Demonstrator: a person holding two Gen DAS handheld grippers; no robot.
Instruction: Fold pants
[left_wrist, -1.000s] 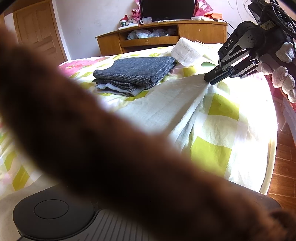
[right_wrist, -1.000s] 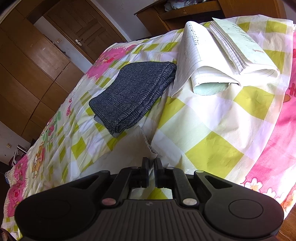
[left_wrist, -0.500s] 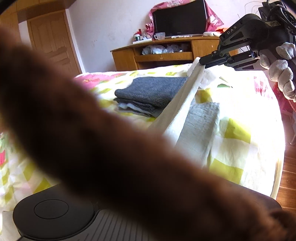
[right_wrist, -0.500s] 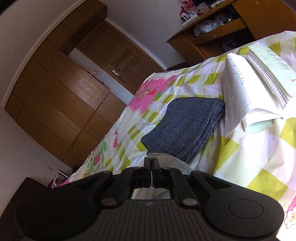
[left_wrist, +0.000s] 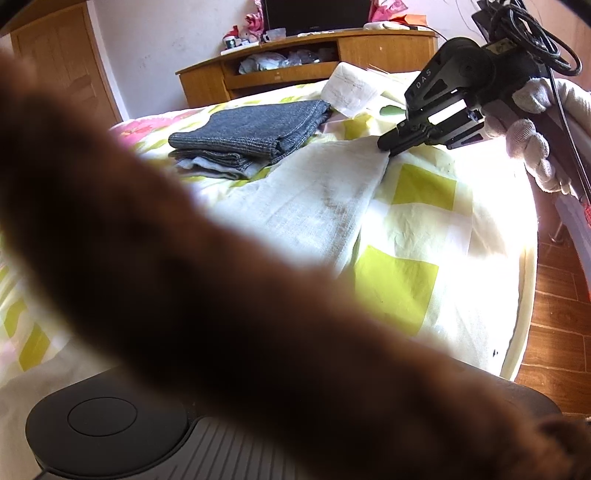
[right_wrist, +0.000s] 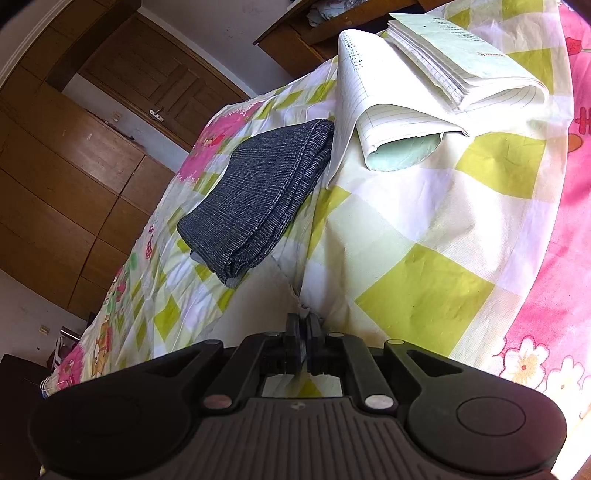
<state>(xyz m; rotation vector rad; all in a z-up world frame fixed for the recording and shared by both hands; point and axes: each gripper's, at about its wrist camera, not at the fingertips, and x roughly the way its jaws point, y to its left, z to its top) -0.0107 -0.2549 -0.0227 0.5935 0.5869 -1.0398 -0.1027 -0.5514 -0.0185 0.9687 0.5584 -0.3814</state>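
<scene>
Your pale pants (left_wrist: 325, 199) lie spread on the checked bedspread (left_wrist: 417, 229), just beside the folded dark garments (left_wrist: 251, 129). Your right gripper (right_wrist: 303, 325) is pinched closed on 1 corner of them. The left wrist view shows your gloved hand (left_wrist: 524, 122); a blurred brown shape (left_wrist: 184, 277) hides the left gripper's fingers, so their state cannot be told. Only the right wrist view shows the notebook (right_wrist: 436, 85).
</scene>
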